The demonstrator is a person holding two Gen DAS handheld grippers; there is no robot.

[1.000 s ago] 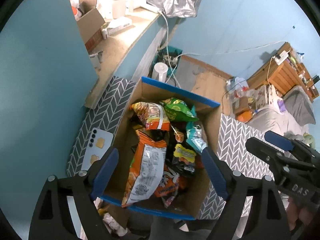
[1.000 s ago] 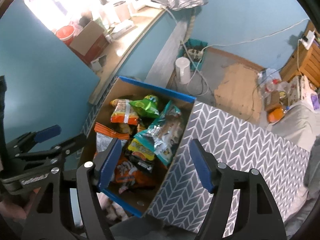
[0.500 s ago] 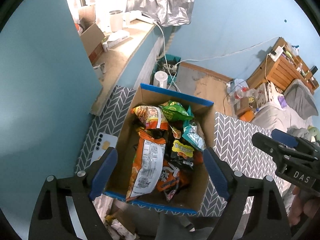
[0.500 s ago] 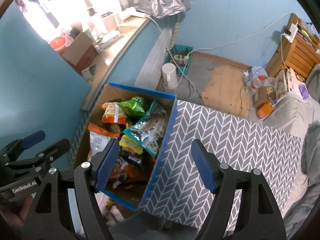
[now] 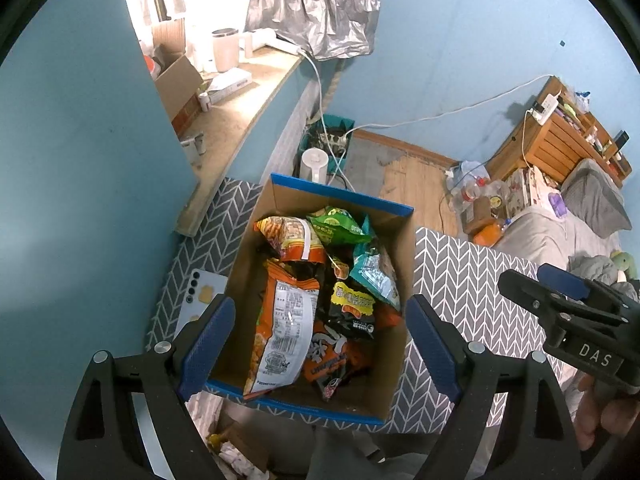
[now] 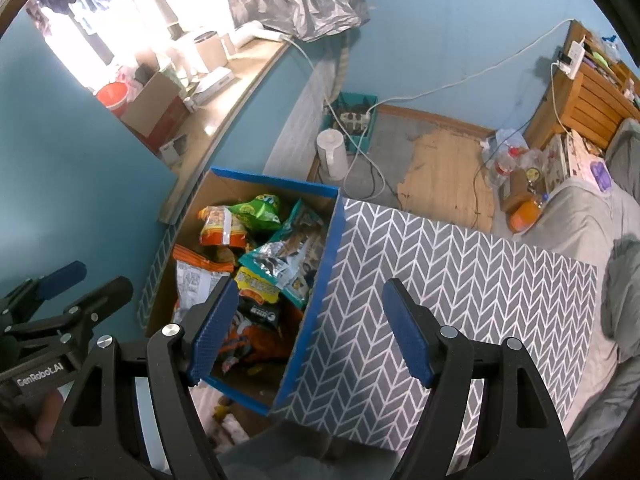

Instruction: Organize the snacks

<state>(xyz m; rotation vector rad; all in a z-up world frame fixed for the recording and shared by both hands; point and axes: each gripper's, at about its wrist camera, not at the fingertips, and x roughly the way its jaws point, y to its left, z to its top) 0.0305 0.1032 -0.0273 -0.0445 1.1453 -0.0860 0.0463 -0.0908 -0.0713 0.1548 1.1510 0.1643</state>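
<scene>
A cardboard box point(image 5: 340, 196) with a blue rim stands on a table under a grey herringbone cloth point(image 5: 468, 280). Several snack bags lie in it: a big orange bag with a white label point(image 5: 284, 336), a green bag point(image 5: 336, 226), a teal bag point(image 5: 376, 276) and a black and yellow bag point(image 5: 352, 304). My left gripper point(image 5: 318, 348) hangs open above the box, holding nothing. My right gripper point(image 6: 312, 332) is open and empty too, above the box's blue right wall point(image 6: 320, 280) and the cloth point(image 6: 460, 280). Each gripper shows at the edge of the other's view.
A pale phone point(image 5: 200, 292) lies on the cloth left of the box. A blue wall and a cluttered wooden sill point(image 5: 232, 120) stand to the left. A white kettle point(image 5: 314, 164) and cables are on the floor behind. A bed point(image 6: 580, 216) lies to the right.
Both grippers have drawn up and back from the box, which looks smaller now. The right gripper has drifted right, so more cloth lies under it. Nothing was picked up.
</scene>
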